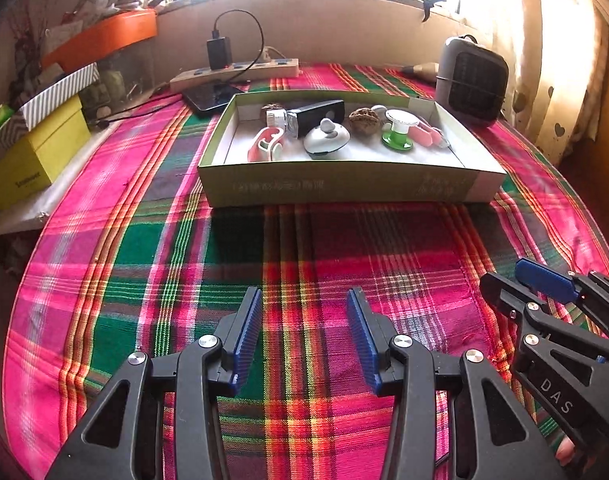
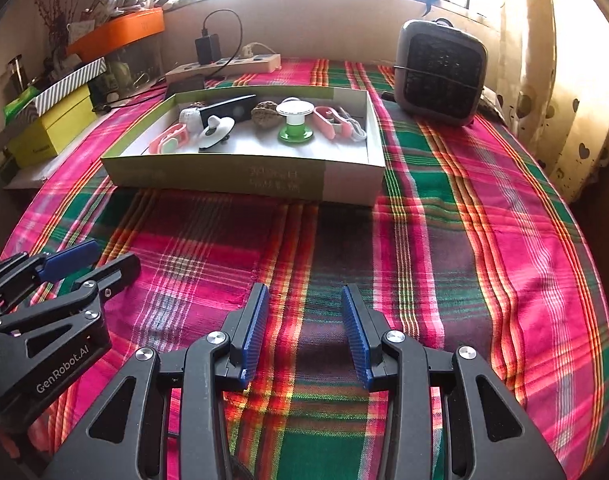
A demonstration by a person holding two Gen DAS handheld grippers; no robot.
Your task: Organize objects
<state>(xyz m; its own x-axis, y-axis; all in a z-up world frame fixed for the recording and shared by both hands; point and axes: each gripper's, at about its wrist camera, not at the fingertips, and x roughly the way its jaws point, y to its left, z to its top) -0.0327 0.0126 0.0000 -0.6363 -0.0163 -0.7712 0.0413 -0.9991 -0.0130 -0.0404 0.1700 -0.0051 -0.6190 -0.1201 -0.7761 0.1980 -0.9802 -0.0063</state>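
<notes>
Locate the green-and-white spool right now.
The green-and-white spool stands upright inside the shallow cardboard box, toward its right half in both wrist views, between the walnut on its left and the pink clip on its right.

We saw bare cloth (image 1: 304, 248) across the lower frame, open for passage. The box (image 1: 344, 184) barred the middle, its upper half crowded with small items. A heater (image 2: 440, 72) blocked the upper right; stacked boxes (image 1: 36, 152) blocked the left edge.
</notes>
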